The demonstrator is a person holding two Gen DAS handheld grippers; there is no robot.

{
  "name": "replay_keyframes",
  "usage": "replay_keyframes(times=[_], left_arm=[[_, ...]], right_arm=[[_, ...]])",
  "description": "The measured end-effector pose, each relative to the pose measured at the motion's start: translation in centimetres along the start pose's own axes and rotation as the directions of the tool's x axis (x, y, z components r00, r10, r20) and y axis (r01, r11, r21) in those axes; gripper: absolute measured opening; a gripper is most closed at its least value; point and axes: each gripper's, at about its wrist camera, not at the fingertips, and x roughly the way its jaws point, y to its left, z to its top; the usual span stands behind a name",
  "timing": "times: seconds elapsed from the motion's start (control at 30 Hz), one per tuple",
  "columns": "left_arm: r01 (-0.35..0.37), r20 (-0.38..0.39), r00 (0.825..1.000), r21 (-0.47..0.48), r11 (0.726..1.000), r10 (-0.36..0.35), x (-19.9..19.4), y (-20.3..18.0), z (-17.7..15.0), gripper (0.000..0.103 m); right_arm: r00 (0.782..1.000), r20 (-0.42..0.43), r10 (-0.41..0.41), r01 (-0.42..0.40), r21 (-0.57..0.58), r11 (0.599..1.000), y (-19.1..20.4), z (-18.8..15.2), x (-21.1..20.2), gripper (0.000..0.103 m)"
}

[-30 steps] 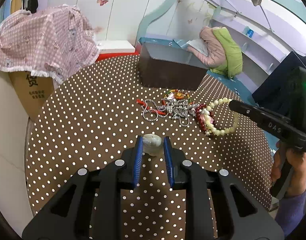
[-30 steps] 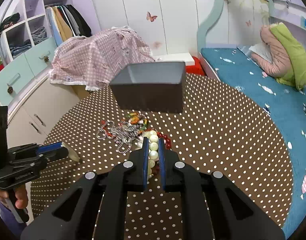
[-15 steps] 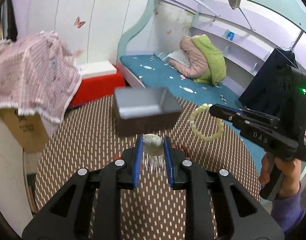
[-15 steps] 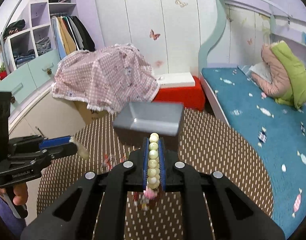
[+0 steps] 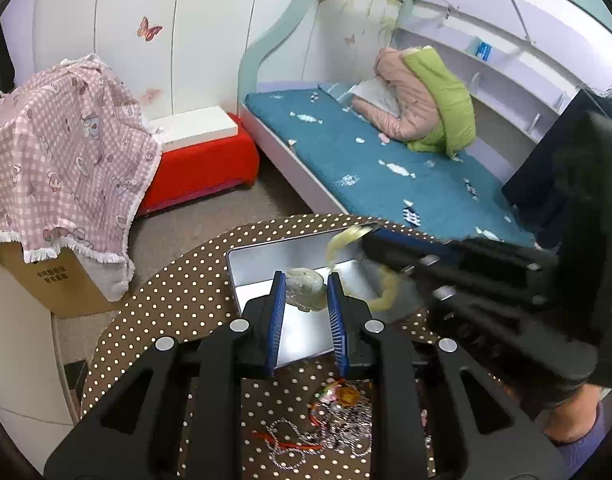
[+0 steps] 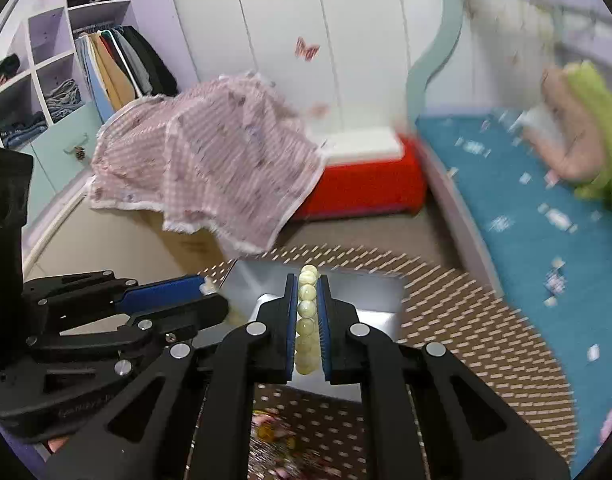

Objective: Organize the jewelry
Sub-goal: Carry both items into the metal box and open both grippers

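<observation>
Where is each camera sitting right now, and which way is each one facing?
Left wrist: on the left gripper, facing the grey box and bed; it holds a pale stone; right gripper and hand at right.
Right wrist: on the right gripper, shut on the bead bracelet, over the box; left gripper at left.
Shared: box, dotted table, jewelry pile.

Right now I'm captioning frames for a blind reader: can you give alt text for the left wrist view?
The left gripper holds a pale stone over an open grey box on a polka-dot table. The right gripper holds a bead bracelet over the box; more jewelry lies below.
</observation>
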Motion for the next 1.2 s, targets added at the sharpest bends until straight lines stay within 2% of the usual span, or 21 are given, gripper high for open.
replay_keyframes(times=[0.07, 0.2, 0.37, 0.57, 0.63, 0.73, 0.83, 0.97, 1.13, 1.2], left_arm=[[-0.025, -0.019, 1.000, -0.001, 1.000, 0.025, 1.1, 0.3, 0.1, 0.021], [-0.021, -0.054, 0.998, 0.001, 1.000, 0.021, 3.0, 0.8, -0.3, 0.021], [-0.025, -0.078, 0.997, 0.019, 1.000, 0.026, 4.5, 0.5, -0.7, 0.021], [-0.034, -0.110, 0.993, 0.013, 0.999, 0.035, 6.1, 0.5, -0.5, 0.021], [-0.029, -0.123, 0.992, 0.006, 1.000, 0.029, 6.7, 0.6, -0.4, 0.021], [-0.034, -0.136, 0.990, 0.015, 0.999, 0.035, 7.5, 0.4, -0.3, 0.021], [-0.032, -0.152, 0.988, 0.014, 0.999, 0.033, 8.1, 0.2, -0.2, 0.021], [-0.058, -0.155, 0.986, 0.040, 0.998, 0.064, 8.4, -0.2, -0.2, 0.022], [-0.071, -0.150, 0.986, 0.049, 0.996, 0.077, 8.5, -0.4, -0.4, 0.024], [-0.074, -0.152, 0.985, 0.053, 0.996, 0.081, 8.4, -0.8, -0.6, 0.029]], right_arm=[[0.999, -0.039, 0.000, 0.000, 0.005, 1.000, 0.0, -0.4, 1.7, 0.009], [0.995, -0.096, -0.009, 0.010, 0.012, 1.000, -0.6, -1.1, 3.5, 0.009], [0.993, -0.107, -0.058, 0.056, -0.017, 0.998, -1.0, -1.3, 2.9, 0.013], [0.990, -0.080, -0.117, 0.112, -0.066, 0.992, -1.3, -1.7, 1.6, 0.021], [0.992, -0.077, -0.105, 0.099, -0.075, 0.992, -1.4, -1.9, 1.4, 0.026], [0.984, -0.041, -0.171, 0.165, -0.119, 0.979, -1.0, -2.0, 0.6, 0.035], [0.982, -0.013, -0.189, 0.184, -0.151, 0.971, -0.8, -2.2, -0.1, 0.036], [0.969, 0.020, -0.248, 0.248, -0.169, 0.954, -1.1, -2.5, -0.5, 0.053], [0.975, 0.011, -0.224, 0.223, -0.140, 0.965, -1.6, -2.8, -0.6, 0.056], [0.975, 0.011, -0.223, 0.223, -0.137, 0.965, -1.4, -2.8, -0.6, 0.056]])
